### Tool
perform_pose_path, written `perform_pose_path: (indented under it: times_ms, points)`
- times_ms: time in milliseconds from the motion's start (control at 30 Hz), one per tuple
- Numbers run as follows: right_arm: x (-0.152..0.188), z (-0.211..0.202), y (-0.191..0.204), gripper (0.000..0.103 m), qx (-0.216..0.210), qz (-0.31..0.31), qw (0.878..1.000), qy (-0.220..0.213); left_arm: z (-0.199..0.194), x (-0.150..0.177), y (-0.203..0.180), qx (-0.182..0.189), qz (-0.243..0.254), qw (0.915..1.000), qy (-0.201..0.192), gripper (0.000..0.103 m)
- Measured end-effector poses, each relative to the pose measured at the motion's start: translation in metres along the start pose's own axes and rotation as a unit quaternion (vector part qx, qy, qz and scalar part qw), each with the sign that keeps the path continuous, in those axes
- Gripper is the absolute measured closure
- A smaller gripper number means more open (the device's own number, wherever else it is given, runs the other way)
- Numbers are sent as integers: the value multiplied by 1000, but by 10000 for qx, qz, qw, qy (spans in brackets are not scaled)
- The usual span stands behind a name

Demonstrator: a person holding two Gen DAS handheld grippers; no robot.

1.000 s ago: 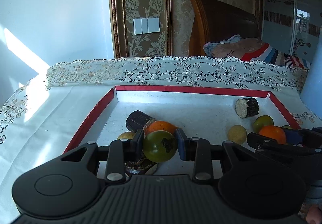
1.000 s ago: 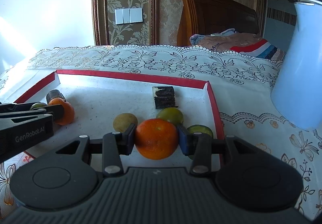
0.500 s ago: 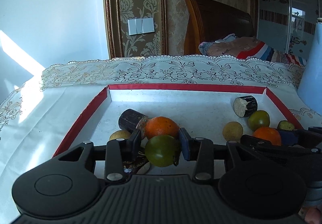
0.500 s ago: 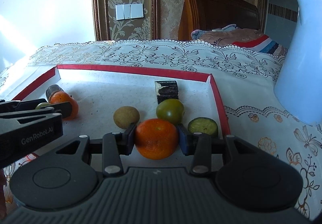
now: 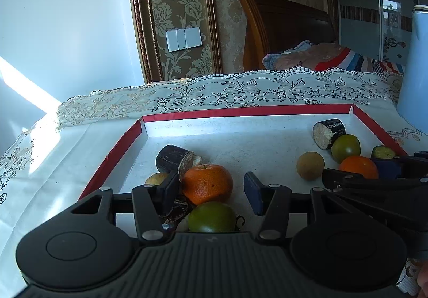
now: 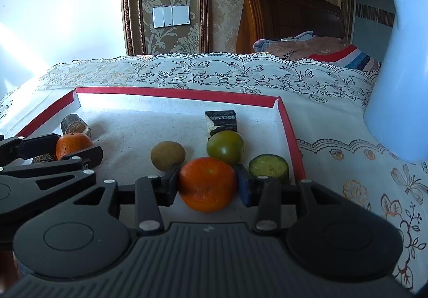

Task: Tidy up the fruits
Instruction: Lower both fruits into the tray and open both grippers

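Tray (image 5: 112, 153) with red rim and white floor, lying on a lace-patterned tablecloth (image 5: 240, 92). Left gripper (image 5: 211, 188) over the tray's left part, jaws opening, pads clear of everything; between and below them a green tomato (image 5: 211, 217) resting on the floor, touching an orange tangerine (image 5: 207, 183) just behind it. Behind the tangerine, a dark sugarcane piece (image 5: 171, 159) lying on its side; beside the left pad, a small yellowish fruit (image 5: 156, 179), partly hidden. Right gripper (image 6: 207, 185) over the tray's right part, pinching a second tangerine (image 6: 207, 184), both pads pressed to its sides. Around it: a brownish round fruit (image 6: 167, 155) to the left, another green tomato (image 6: 224, 146) just behind, a cut cucumber piece (image 6: 268, 167) to the right near the red rim, a second sugarcane piece (image 6: 222, 121) farther back. Pale blue jug (image 6: 396, 78) standing on the cloth, well to the right of the tray.
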State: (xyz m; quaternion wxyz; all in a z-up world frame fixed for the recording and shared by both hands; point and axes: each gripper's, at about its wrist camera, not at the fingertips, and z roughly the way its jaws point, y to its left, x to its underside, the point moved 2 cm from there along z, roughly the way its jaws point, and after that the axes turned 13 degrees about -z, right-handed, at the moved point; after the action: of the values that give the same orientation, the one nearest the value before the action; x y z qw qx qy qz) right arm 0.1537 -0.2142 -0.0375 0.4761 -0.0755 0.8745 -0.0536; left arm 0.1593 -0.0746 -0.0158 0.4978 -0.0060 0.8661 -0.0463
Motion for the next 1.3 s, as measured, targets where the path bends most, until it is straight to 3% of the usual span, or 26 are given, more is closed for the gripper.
perform_pose_path:
  times_ms: [67, 200, 367, 600, 900, 1300]
  points:
    - [1, 0, 0, 61, -4, -1, 10000, 8, 0, -1, 2, 23, -50, 10000, 8, 50]
    - [2, -2, 1, 59, 9, -38, 10000, 0, 0, -2, 8, -1, -221, 9997, 65, 29]
    - [3, -5, 5, 46, -24, -105, 9999, -30, 1, -4, 16, -106, -387, 9992, 83, 29]
    - [4, -7, 6, 45, -54, -107, 9999, -53, 0, -2, 14, -150, -273, 9995, 81, 29]
    - [8, -17, 10, 32, -76, -164, 9997, -143, -8, -2, 24, -137, -468, 9987, 118, 28]
    - [14, -35, 7, 28, -181, -1, 9996, -206, -30, 2, 34, 64, -673, 9976, 149, 28]
